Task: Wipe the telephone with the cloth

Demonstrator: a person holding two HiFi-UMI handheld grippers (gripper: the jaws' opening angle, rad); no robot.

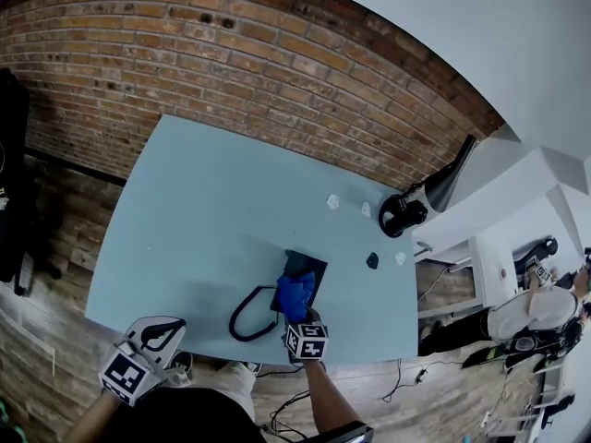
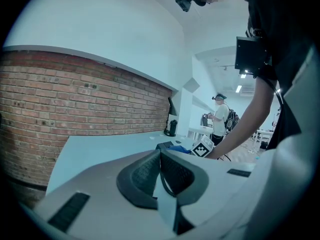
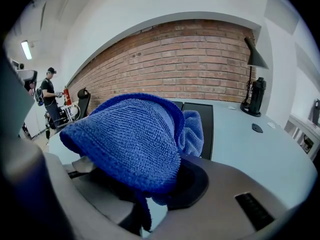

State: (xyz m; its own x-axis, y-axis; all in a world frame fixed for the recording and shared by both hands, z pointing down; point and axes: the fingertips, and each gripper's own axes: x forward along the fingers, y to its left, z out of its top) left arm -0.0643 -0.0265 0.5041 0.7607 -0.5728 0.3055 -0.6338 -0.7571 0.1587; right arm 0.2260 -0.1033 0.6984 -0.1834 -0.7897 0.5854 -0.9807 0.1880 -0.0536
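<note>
Just ahead of the jaws of the right gripper (image 1: 298, 314), which are clamped on the blue cloth (image 3: 135, 144), the telephone (image 1: 307, 268) is seen partly under that cloth, so wiping is judged begun but unfinished; the left gripper (image 2: 161, 171) jaws are pressed together, empty.

Surface: pale blue rectangular tabletop (image 1: 185, 210) | near edge: flat black telephone (image 1: 310, 263) with looped black cord (image 1: 233, 320) | far right corner: round black lamp base (image 1: 403, 216) | nearby: small white crumpled scraps (image 1: 332, 201), small dark oval piece (image 1: 372, 260)
</note>
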